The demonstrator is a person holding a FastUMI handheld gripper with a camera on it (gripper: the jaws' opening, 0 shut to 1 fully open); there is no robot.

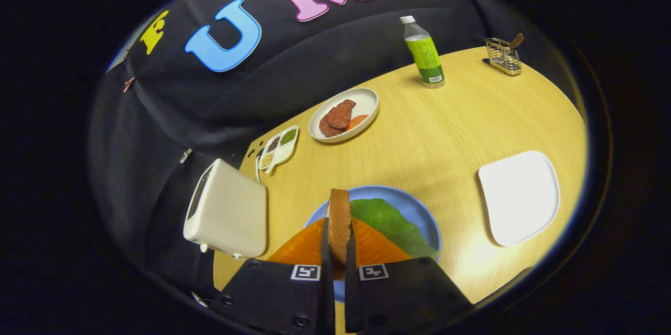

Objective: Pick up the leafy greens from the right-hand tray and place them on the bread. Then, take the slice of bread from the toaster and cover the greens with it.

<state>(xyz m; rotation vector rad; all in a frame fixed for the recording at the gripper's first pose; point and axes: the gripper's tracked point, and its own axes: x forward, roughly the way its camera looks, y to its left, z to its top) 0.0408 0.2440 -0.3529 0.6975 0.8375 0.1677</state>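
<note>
While the gripper [339, 251] clamps the bread slice [339, 219] edge-on between both fingers, it hangs above the blue plate [419, 212], where the leafy greens [390, 222] lie just right of the slice, with the toaster [228, 217] left.

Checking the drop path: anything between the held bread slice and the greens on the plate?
Nothing visible. The gripper is shut on the bread slice, held on edge above the blue plate. The leafy greens lie on the plate just right of the slice, nothing over them. The toaster stands off to the left.
</note>
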